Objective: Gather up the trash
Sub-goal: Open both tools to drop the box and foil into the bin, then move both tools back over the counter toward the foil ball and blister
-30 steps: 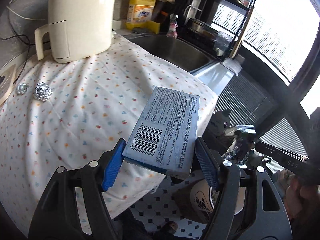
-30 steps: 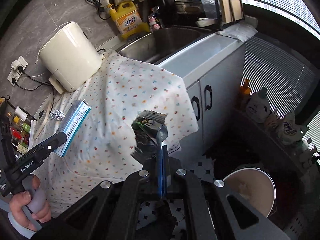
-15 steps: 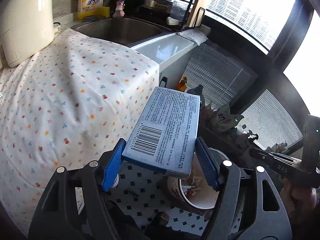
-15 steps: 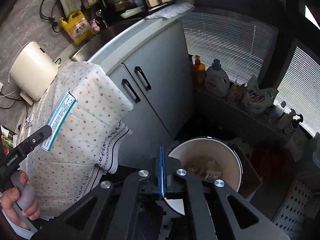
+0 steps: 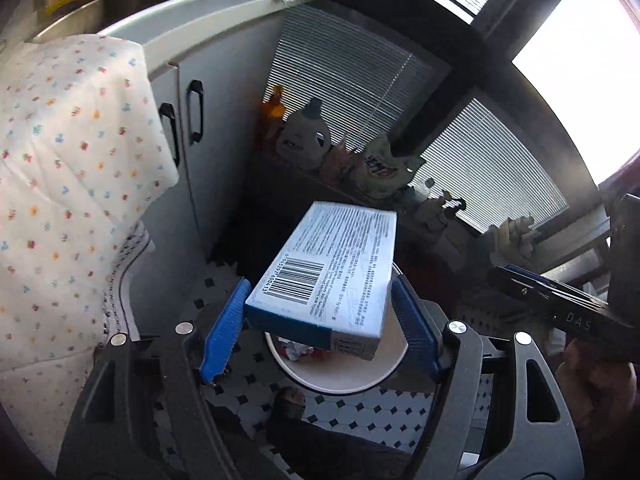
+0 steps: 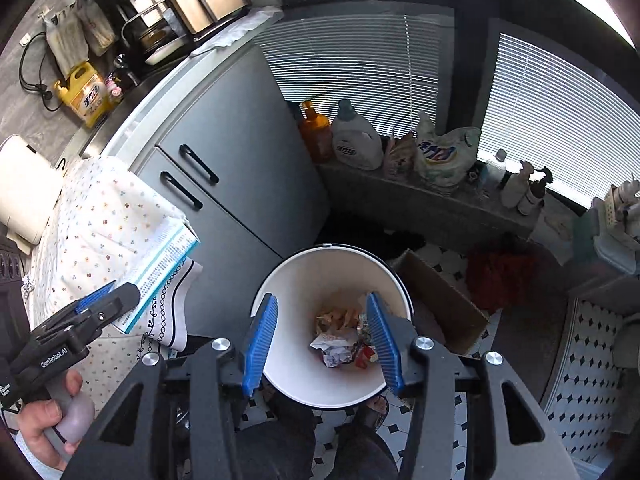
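two tongs at the bin [image 6: 332, 264]: left gripper [image 5: 320, 328] clamps a box [image 5: 332, 268] above it; right gripper [image 6: 322, 340] gapes empty. next, let go.

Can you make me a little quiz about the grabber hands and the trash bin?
1. True or false: the left gripper is holding the blue box.
2. What lies in the white bin?
A. crumpled trash
B. only water
C. a teddy bear
3. Fill in: the right gripper hangs over the bin with its jaws ____.

Key: 1 true; 2 A, crumpled trash; 3 open.
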The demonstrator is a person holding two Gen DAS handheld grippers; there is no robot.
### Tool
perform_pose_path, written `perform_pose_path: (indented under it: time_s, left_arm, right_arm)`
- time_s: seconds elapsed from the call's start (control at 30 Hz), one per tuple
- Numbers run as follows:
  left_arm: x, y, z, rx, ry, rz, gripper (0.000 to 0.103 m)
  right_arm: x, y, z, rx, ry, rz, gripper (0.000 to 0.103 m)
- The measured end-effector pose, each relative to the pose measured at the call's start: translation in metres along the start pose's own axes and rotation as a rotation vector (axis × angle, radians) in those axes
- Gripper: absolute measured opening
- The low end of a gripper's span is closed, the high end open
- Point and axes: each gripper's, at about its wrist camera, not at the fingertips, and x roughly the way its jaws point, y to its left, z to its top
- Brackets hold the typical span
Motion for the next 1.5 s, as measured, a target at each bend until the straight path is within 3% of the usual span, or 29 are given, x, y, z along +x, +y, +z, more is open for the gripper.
perform_pose_path:
  time_s: [0.17, 0.3, 0.43, 0.57, 0.87, 1.17, 1.5]
  left_arm:
    - [0.007, -0.018, 0.002, 0.039, 0.008, -0.029, 0.09]
    - [-0.001, -0.019, 0.008, 0.053, -0.007, -0.01, 0.092]
    - [-0.023, -0.004, 0.016, 0.031, -0.046, 0.028, 0.096]
    - [-0.052, 0.021, 0.02, -0.012, -0.093, 0.076, 0.097]
    - [-0.126, 0.099, 0.016, -0.156, -0.214, 0.204, 0.097]
    - [-0.202, 0.195, -0.006, -0.314, -0.324, 0.33, 0.097]
    - [-0.273, 0.299, -0.039, -0.472, -0.425, 0.43, 0.097]
  right_arm:
    - [-0.006, -0.017, -0.007, 0.035, -0.002, -0.018, 0.05]
    - [-0.009, -0.017, -0.007, 0.038, -0.009, -0.006, 0.061]
    - [-0.008, 0.001, 0.001, 0.014, -0.017, 0.022, 0.076]
    - [-0.005, 0.032, 0.012, -0.034, -0.028, 0.058, 0.083]
    - [0.001, 0.133, 0.035, -0.176, -0.052, 0.158, 0.095]
    - [0.011, 0.261, 0.045, -0.332, -0.052, 0.262, 0.095]
    - [0.022, 0.399, 0.029, -0.504, -0.042, 0.349, 0.095]
